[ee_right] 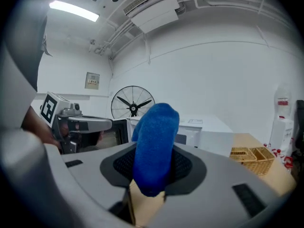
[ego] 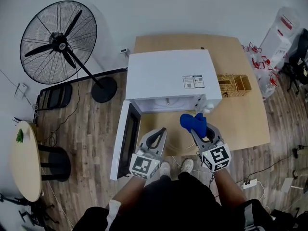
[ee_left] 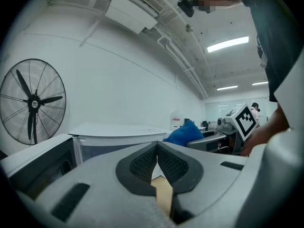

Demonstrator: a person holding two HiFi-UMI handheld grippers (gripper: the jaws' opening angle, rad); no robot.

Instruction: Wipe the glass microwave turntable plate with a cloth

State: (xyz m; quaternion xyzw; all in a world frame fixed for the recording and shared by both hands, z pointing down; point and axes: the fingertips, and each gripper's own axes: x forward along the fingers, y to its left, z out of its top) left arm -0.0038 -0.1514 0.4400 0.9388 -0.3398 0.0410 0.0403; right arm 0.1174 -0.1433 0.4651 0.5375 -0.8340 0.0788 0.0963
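A white microwave [ego: 169, 79] stands on the wooden table [ego: 245, 119] with its door [ego: 126, 139] swung open to the left. The glass turntable plate is hidden from every view. My right gripper [ego: 201, 132] is shut on a blue cloth [ego: 193, 122], held in front of the microwave's right side; the cloth [ee_right: 154, 146] sticks up between the jaws. My left gripper [ego: 156, 139] is shut with nothing in it, just in front of the oven opening. Its pads [ee_left: 144, 163] meet at the tips. The cloth [ee_left: 183, 134] shows past them.
A wicker basket [ego: 233, 84] sits on the table right of the microwave. A large black pedestal fan [ego: 59, 42] stands on the wood floor at the left, by a small round table [ego: 24, 162]. Bags [ego: 274, 47] lie at the far right.
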